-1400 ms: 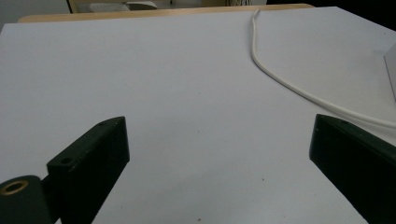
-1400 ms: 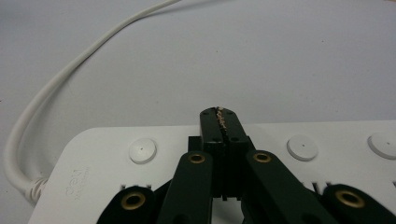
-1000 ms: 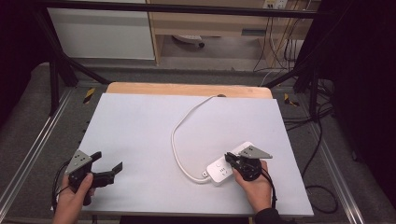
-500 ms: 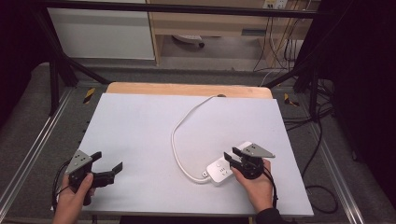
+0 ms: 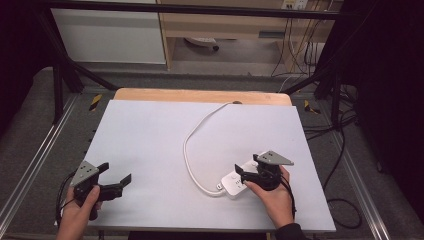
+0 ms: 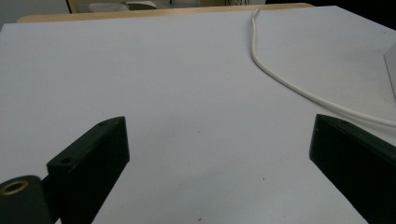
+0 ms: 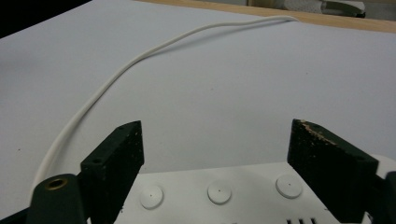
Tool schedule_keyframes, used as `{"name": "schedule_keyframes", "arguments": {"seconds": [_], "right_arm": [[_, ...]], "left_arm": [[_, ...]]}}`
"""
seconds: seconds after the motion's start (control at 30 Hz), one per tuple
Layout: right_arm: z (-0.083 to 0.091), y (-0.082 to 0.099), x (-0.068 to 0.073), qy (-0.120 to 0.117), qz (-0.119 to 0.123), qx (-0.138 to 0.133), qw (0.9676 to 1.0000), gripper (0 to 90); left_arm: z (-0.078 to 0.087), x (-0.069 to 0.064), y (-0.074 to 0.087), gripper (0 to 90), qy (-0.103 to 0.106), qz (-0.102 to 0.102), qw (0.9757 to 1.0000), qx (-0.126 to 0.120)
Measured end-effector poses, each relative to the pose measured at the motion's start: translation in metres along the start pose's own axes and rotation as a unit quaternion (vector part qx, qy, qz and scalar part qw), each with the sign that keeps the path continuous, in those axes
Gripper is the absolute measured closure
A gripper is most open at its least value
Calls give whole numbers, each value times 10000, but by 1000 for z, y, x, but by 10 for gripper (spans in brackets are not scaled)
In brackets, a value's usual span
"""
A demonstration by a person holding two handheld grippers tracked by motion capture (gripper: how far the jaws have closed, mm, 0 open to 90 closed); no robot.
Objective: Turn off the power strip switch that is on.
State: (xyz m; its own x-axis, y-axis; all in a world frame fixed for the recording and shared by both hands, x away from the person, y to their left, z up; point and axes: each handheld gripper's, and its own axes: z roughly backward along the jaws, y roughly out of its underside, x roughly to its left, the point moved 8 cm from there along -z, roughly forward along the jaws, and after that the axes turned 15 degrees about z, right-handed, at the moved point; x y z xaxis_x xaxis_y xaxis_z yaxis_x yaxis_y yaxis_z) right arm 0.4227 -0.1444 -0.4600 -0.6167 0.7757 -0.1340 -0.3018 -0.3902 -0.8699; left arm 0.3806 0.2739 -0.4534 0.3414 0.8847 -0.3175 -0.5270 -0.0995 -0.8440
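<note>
From above, the right tongs have just been opening over the white power strip on the counter, nothing pinched; close up, its buttons lie between them, probably let go, while the left tongs wait spread, far away.

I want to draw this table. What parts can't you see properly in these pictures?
- Power strip: in the high view the right gripper and hand cover its near end; in the right gripper view the bottom edge cuts it off.
- White cord: its far end drops behind the table's back edge.
- Left gripper: in its own view the fingers are cut by the frame.
</note>
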Motion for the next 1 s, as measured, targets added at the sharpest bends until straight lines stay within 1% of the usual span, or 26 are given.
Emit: {"name": "schedule_keyframes", "arguments": {"seconds": [0.03, 0.17, 0.27, 0.33, 0.47, 0.67, 0.73, 0.93, 1.0], "right_arm": [[0, -1, 0, -27, 14, -6, 10000, 157], [3, -7, -1, 33, 12, -99, 9999, 68], [4, -10, -2, 110, 17, -118, 9999, 39], [6, -12, -2, 139, 23, -157, 9998, 35], [9, -15, -5, 267, 129, -264, 9992, 28], [15, -17, -11, 384, 203, -546, 9976, 28], [17, -18, -14, 444, 178, -546, 9974, 47], [24, -18, -21, 445, 142, -614, 9970, 56], [27, -18, -24, 500, 133, -610, 9968, 56]], "left_arm": [[0, 0, 0, 49, 1, -2, 10000, 4], [0, 0, 0, 49, -3, -5, 10000, 10], [0, 0, 0, 49, -9, 1, 10000, 11], [0, 0, 0, 49, -10, 3, 10000, 17], [0, 1, 1, 49, -16, 3, 10000, 26], [0, 1, 1, 49, -24, 23, 10000, 38], [0, 1, 1, 49, -27, 26, 10000, 42], [-1, 2, 2, 49, -28, 39, 10000, 54], [-1, 2, 2, 49, -27, 45, 10000, 54]]}}
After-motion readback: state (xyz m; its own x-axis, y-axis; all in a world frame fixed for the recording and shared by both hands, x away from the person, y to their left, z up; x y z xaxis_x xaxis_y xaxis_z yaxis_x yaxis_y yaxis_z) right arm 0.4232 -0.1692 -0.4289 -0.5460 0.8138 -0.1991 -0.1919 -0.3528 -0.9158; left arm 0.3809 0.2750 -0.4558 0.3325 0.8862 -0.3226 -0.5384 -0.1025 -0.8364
